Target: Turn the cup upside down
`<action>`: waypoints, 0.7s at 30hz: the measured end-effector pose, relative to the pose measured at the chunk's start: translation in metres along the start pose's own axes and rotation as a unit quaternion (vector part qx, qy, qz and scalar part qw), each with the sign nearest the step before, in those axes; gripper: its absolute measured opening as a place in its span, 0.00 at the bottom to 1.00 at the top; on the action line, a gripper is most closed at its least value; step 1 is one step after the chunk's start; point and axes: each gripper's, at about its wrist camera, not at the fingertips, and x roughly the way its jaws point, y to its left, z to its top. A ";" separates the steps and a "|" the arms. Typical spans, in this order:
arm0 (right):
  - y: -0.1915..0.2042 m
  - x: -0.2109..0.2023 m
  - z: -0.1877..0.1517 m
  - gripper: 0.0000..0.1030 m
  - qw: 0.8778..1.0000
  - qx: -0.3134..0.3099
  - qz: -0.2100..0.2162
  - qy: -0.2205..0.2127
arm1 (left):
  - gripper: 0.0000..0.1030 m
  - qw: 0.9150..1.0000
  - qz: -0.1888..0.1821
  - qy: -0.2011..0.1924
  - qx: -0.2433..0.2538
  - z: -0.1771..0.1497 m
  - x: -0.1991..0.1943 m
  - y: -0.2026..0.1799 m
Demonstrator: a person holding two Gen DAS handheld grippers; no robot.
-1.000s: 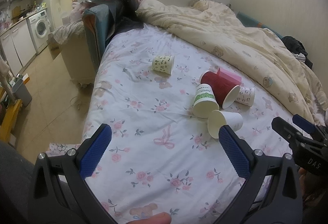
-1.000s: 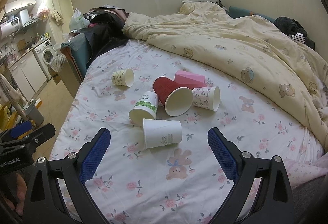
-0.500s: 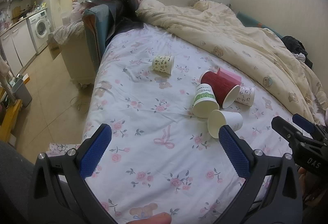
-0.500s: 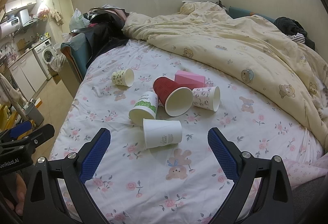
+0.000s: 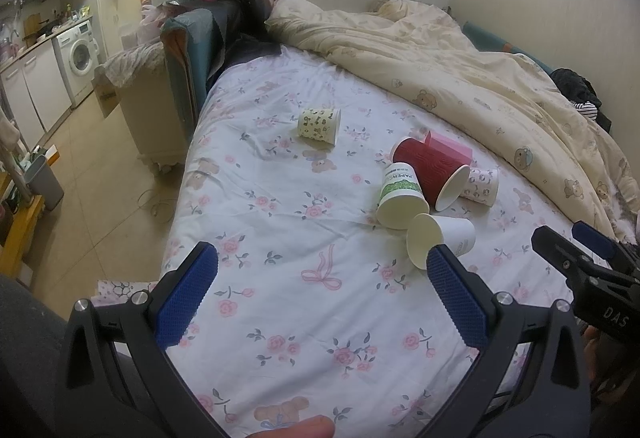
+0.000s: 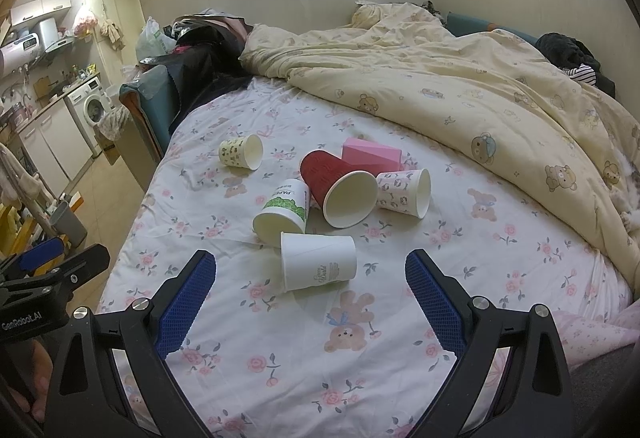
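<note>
Several paper cups lie on their sides on the flowered bed sheet (image 6: 400, 378). A plain white cup (image 6: 318, 266) lies nearest, just beyond my right gripper (image 6: 310, 298), which is open and empty. Behind it lie a green-printed cup (image 6: 282, 211), a big red cup (image 6: 338, 187), a panda-print cup (image 6: 404, 191) and, apart at the left, a yellow patterned cup (image 6: 240, 151). My left gripper (image 5: 322, 296) is open and empty over the sheet; the white cup (image 5: 440, 240) lies by its right finger. The red cup (image 5: 432, 167) and yellow cup (image 5: 320, 125) lie farther off.
A pink box (image 6: 372, 155) sits behind the red cup. A cream bear-print duvet (image 6: 460, 89) is heaped along the far and right side. The bed's left edge drops to the floor (image 5: 100, 177), with a cabinet, bin and washing machine (image 5: 80, 57) beyond.
</note>
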 end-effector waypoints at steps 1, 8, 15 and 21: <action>0.000 0.000 0.000 0.95 1.000 0.000 0.000 0.000 | 1.00 1.000 0.000 0.000 0.000 0.000 0.000 0.000; 0.000 0.000 0.000 0.95 1.000 0.001 -0.001 0.001 | 1.00 1.000 -0.001 0.007 0.005 0.001 -0.002 0.004; -0.004 -0.003 0.009 0.95 1.000 0.010 0.006 0.000 | 1.00 1.000 -0.005 0.023 0.009 0.012 -0.001 0.000; -0.006 0.002 0.031 0.95 1.000 0.014 0.024 0.013 | 1.00 0.999 -0.017 0.028 0.012 0.037 0.003 0.001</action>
